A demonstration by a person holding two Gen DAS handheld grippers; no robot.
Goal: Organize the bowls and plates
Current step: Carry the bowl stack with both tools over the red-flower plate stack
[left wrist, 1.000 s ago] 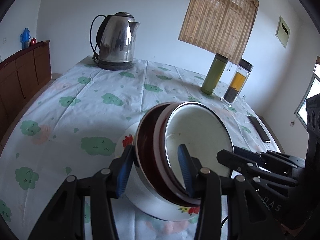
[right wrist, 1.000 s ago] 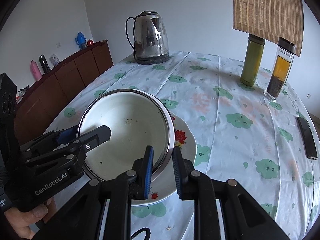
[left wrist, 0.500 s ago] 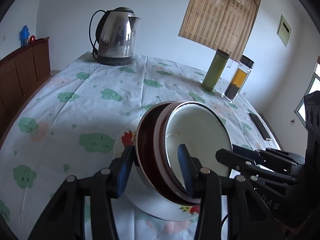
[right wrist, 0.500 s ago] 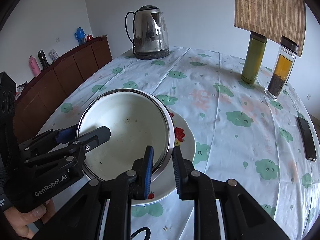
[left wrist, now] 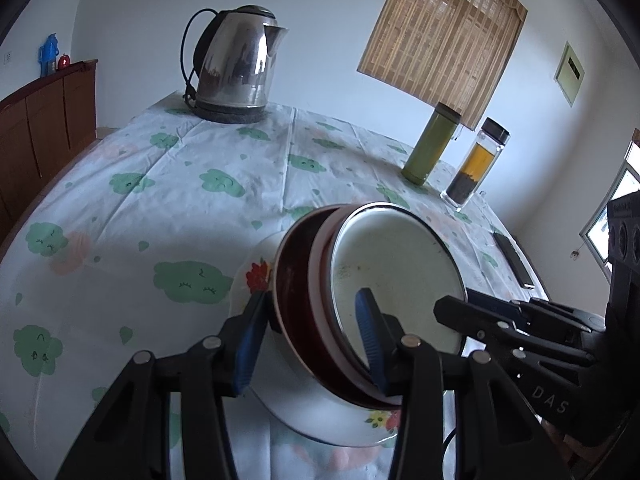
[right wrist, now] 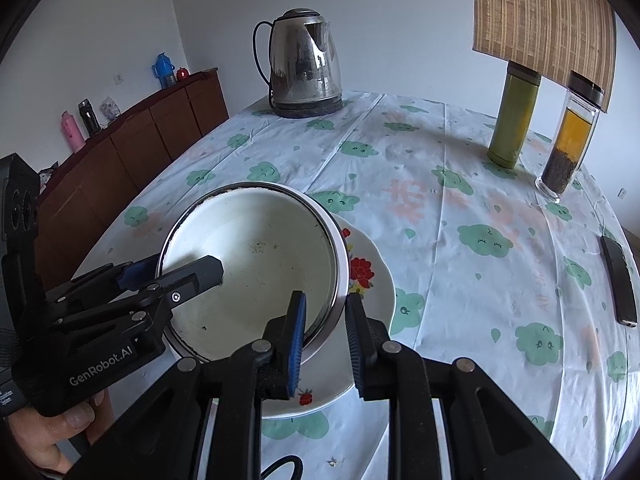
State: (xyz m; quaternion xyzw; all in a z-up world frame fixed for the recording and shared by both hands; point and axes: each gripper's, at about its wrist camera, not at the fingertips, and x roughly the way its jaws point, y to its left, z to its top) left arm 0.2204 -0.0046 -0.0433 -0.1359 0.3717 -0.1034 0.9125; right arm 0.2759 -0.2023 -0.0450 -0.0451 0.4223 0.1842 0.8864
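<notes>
A white enamel bowl (right wrist: 256,264) with a dark rim is nested in a pink bowl (left wrist: 318,280) and a dark red bowl (left wrist: 292,304). The stack sits tilted on a white flowered plate (right wrist: 372,280); the plate also shows in the left wrist view (left wrist: 256,276). My left gripper (left wrist: 310,322) is shut on the stack's near wall, one finger inside the white bowl, one outside the red bowl. My right gripper (right wrist: 326,312) is shut on the stack's opposite rim.
A steel kettle (left wrist: 234,64) stands at the table's far side. A green flask (right wrist: 514,116) and a glass tea bottle (right wrist: 572,140) stand far right. A phone (right wrist: 620,280) lies at the right edge. A wooden sideboard (right wrist: 132,148) is to the left.
Both grippers keep their hold on the bowl stack. The cameras have shifted slightly, as if the stack and grippers moved a little together; nothing was released.
</notes>
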